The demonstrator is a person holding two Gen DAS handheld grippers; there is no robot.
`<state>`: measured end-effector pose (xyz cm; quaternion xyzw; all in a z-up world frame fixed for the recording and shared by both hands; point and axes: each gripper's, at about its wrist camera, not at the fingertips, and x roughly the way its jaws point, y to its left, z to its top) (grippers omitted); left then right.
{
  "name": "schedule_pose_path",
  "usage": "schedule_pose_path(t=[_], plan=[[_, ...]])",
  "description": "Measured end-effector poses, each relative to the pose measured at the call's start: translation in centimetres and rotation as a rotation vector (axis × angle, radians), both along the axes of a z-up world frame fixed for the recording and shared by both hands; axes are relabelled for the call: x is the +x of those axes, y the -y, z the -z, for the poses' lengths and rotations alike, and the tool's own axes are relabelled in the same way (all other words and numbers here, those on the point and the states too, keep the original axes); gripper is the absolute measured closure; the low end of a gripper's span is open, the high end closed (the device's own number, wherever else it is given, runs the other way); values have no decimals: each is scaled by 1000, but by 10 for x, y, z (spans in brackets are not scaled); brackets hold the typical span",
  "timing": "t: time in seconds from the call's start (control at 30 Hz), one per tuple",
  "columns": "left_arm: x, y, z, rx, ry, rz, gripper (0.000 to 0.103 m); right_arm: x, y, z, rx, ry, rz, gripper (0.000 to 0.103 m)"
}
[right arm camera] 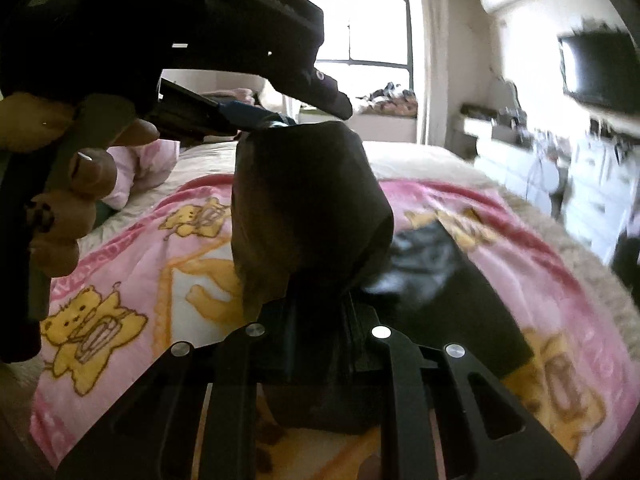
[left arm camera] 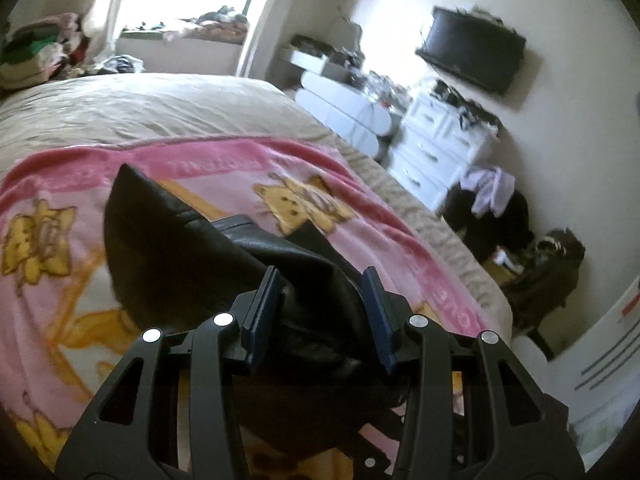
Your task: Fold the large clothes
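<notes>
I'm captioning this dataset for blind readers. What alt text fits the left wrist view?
The left gripper, its blue-padded fingers set apart, has a bunched fold of a black leather-like garment between them over a pink cartoon-print blanket on a beige bed. A white dresser and wall-mounted television stand beyond.

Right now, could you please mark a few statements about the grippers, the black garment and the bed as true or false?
1. The black garment lies over a pink blanket. True.
2. The left gripper is empty. False: garment fabric sits between its fingers.
3. The right gripper holds garment fabric. True.
4. The blanket shows blue fish. False: yellow bears.
5. A television hangs on the wall. True.
</notes>
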<state>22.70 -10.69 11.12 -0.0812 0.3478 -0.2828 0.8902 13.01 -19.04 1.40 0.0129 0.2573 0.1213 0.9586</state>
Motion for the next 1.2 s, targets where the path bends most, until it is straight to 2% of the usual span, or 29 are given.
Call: schedule_pose_path(t=[0.13,0.23,0.33,0.4,0.43,0.5,0.57,0.6,0.63,0.67,0.7,0.73,0.77,0.87,0.93,1.03,1.1,1.13,1.17,1.2], plan=[[-1,23,6,-20,-34,57,68,0,23,20,111,-76,24,86],[-7,14,0,-59,-12,33,67,0,44,38,222,-150,36,86],[-9,-12,2,-83,5,-59,50,-1,57,49,300,-197,44,86],[-6,-26,17,-26,-6,-136,47,-1,65,57,365,-237,41,86],[0,-32,36,28,-49,-174,47,-1,68,57,386,-249,39,85],[11,-36,70,41,-156,-177,47,0,73,58,427,-285,21,81],[14,-29,95,61,-224,-152,47,3,78,54,448,-321,2,68],[13,-21,106,79,-231,-136,47,4,82,50,460,-334,-2,52],[10,-17,110,94,-225,-129,47,6,87,45,484,-341,-12,42],[9,-15,113,101,-223,-126,47,7,94,37,530,-340,-30,39],[9,-12,114,100,-225,-120,47,11,106,25,585,-339,-36,28],[8,-11,116,91,-228,-115,47,14,111,19,602,-343,-33,8],[8,-10,116,92,-226,-115,47,24,118,7,624,-353,-36,4],[8,-10,115,87,-226,-120,47,62,122,-17,590,-424,-60,4],[9,-11,115,81,-229,-122,47,97,118,-24,497,-474,-57,4],[9,-12,116,80,-228,-120,47,138,111,-17,445,-583,-76,5],[10,-13,117,78,-230,-120,47,163,99,-9,359,-657,-66,5],[10,-13,117,77,-230,-119,47,170,90,-4,321,-694,-92,8],[10,-13,116,78,-229,-118,47,173,84,-2,324,-705,-122,15],[11,-14,116,82,-228,-119,47,173,79,-2,341,-707,-145,38]])
